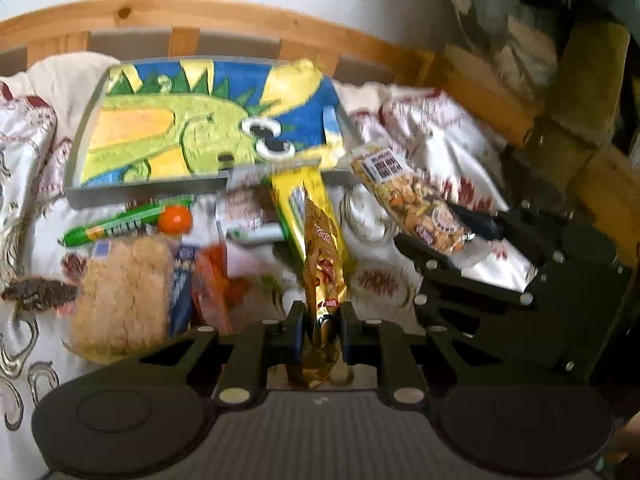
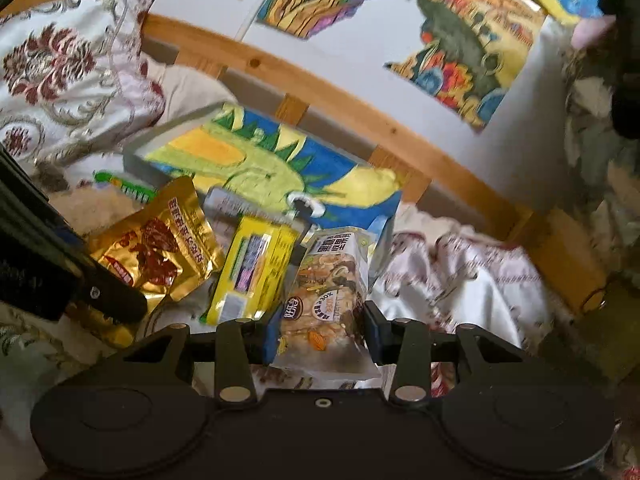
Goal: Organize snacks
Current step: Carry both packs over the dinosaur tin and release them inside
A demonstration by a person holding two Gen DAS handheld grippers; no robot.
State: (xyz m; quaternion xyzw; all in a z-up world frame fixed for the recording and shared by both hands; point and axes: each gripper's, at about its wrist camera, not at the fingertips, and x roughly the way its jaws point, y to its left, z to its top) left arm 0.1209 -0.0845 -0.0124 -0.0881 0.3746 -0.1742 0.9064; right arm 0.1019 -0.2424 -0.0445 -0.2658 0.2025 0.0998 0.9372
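My left gripper (image 1: 319, 320) is shut on a gold foil snack pouch (image 1: 322, 264) and holds it edge-on above the bed; the pouch also shows in the right wrist view (image 2: 160, 248). My right gripper (image 2: 320, 332) is shut on a clear bag of mixed nuts (image 2: 328, 292), also seen in the left wrist view (image 1: 412, 196). Behind both is a grey tray (image 1: 148, 192) lined with a dinosaur cloth (image 1: 208, 120). A yellow packet (image 2: 252, 272) lies in front of the tray.
On the bedspread lie a green tube of sweets (image 1: 116, 224), an orange ball (image 1: 175, 219), a pale noodle block (image 1: 124, 292), an orange packet (image 1: 216, 280) and a white box (image 1: 248, 216). A wooden bed rail (image 1: 240, 16) runs behind. A patterned pillow (image 2: 68, 72) sits left.
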